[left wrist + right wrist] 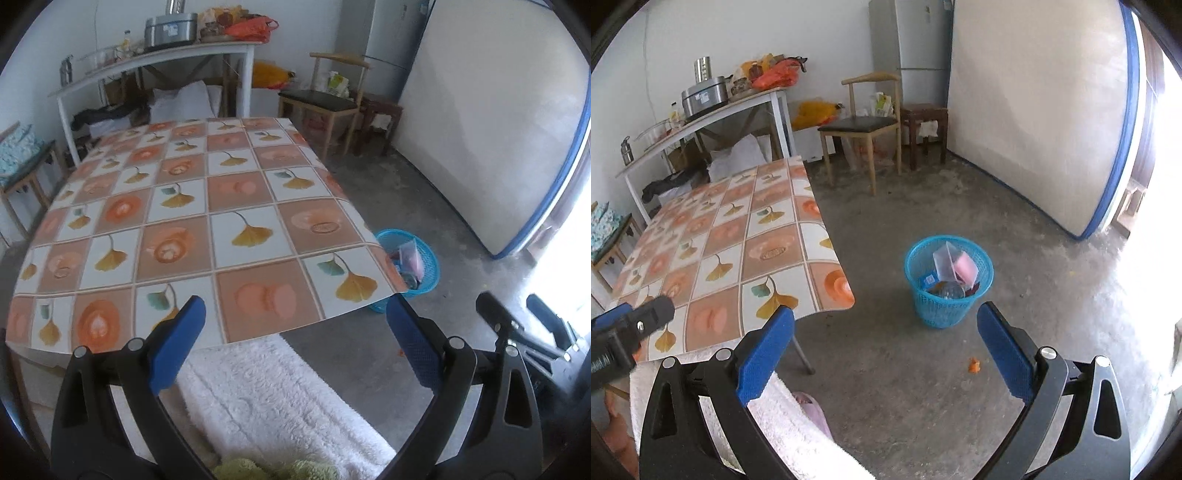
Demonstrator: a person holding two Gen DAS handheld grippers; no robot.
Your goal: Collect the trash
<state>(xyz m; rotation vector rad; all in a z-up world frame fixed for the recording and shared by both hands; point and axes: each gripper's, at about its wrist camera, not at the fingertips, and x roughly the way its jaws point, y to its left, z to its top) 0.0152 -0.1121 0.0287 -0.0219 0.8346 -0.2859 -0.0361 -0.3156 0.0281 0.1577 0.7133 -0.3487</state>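
A blue mesh waste basket (947, 280) stands on the concrete floor right of the table; it holds a clear plastic bag, a pink piece, a blue packet and a clear bottle. In the left wrist view the basket (413, 266) shows partly behind the table corner. A small orange scrap (974, 365) lies on the floor in front of the basket. My left gripper (295, 332) is open and empty above the table's near edge. My right gripper (886, 339) is open and empty above the floor, short of the basket. The right gripper also shows in the left wrist view (517, 314).
A table with a ginkgo-leaf patterned cloth (192, 221) fills the left. A white fluffy towel (277, 398) lies below it. A wooden chair (864, 125), a dark stool (923, 118), a white shelf table (701, 122) and a leaning mattress (1034, 110) stand behind.
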